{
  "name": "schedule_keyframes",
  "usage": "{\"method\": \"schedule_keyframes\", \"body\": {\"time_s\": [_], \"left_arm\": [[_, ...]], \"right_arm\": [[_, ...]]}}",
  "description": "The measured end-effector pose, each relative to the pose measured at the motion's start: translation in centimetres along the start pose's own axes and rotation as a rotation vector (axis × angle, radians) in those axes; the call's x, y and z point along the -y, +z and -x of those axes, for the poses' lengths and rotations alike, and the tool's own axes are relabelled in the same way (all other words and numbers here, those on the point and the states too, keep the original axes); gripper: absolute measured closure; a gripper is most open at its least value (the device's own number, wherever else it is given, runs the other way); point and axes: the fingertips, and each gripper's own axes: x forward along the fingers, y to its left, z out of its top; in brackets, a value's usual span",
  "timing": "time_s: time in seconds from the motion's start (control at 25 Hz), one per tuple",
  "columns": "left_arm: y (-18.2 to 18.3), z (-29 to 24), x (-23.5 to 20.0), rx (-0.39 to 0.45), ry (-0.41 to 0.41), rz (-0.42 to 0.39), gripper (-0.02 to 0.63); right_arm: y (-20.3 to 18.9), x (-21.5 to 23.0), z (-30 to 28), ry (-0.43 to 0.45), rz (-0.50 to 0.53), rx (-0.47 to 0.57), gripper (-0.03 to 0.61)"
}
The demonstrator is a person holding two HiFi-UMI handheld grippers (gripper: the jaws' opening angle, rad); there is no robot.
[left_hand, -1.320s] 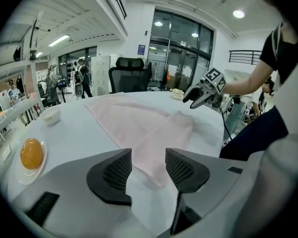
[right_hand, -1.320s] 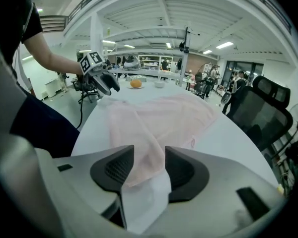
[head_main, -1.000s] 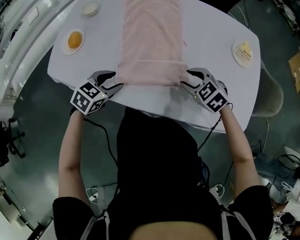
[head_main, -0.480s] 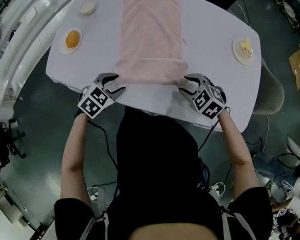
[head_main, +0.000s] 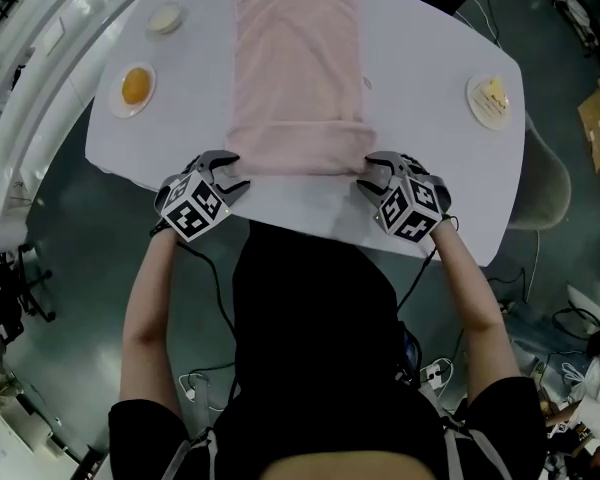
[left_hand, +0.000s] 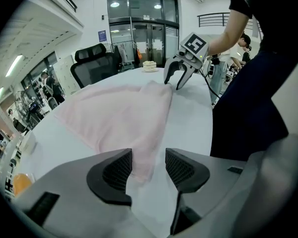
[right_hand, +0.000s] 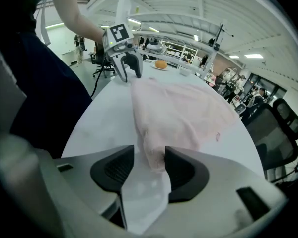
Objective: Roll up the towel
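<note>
- While my left gripper point(head_main: 235, 171) and right gripper point(head_main: 368, 173) straddle the towel's point(head_main: 298, 78) rolled end, both jaws gape, unclamped
- Well clear sit the orange plate point(head_main: 133, 88), small dish point(head_main: 165, 18), cake plate point(head_main: 490, 99)

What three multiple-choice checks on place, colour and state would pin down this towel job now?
1. The towel's rolled end lies: A) at the near end, between the left hand-held gripper and right hand-held gripper; B) at the far end; C) draped over a chair.
2. The towel is: A) blue; B) pink; C) green.
3. The left hand-held gripper's jaws are: A) shut, empty; B) clamped on a cup; C) apart, towel corner between them.
Answers: A, the head view shows it between them; B, pink in every view; C, its own view shows a gap beside the towel.
</note>
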Motion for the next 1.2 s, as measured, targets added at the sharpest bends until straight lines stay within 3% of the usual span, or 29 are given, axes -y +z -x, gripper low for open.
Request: {"method": "schedule_keyframes", "body": {"time_s": [0.12, 0.16, 0.24, 0.32, 0.4, 0.64, 1.0, 1.2], "left_arm": [[0.0, -0.7, -0.5, -0.019, -0.021, -0.010, 0.397], [-0.1, -0.9, -0.7, -0.025, -0.026, -0.013, 0.397], [-0.2, -1.2, -1.0, -0.030, -0.033, -0.016, 0.405], [-0.5, -1.2, -1.2, -0.034, -0.034, -0.016, 0.441], [-0.6, -0.9, -1.2, -0.040, -0.028, -0.027, 0.495], [-1.2, -0.3, -1.8, -0.061, 0.036, -0.109, 0.561], [-0.1, 2.3, -1.0, -0.030, 0.090, -0.139, 0.566], [-0.6, 2.8, 0.5, -0.064, 0.062, -0.171, 0.566]], "right_arm": [[-0.3, 0.7, -0.5, 0.004, 0.007, -0.017, 0.378], [-0.6, 1.0, -0.7, 0.004, 0.014, -0.027, 0.417], [-1.0, 1.2, -1.1, 0.008, 0.027, -0.042, 0.423], [-1.2, 1.2, -1.2, 0.008, 0.037, -0.046, 0.433], [-1.2, 1.3, -0.9, -0.007, 0.049, -0.049, 0.514], [-0.6, 1.6, -0.8, -0.048, 0.114, -0.060, 0.546], [0.2, 1.2, 1.5, -0.076, 0.123, -0.039, 0.549], [0.2, 0.1, 2.4, -0.072, 0.133, -0.038, 0.549]]}}
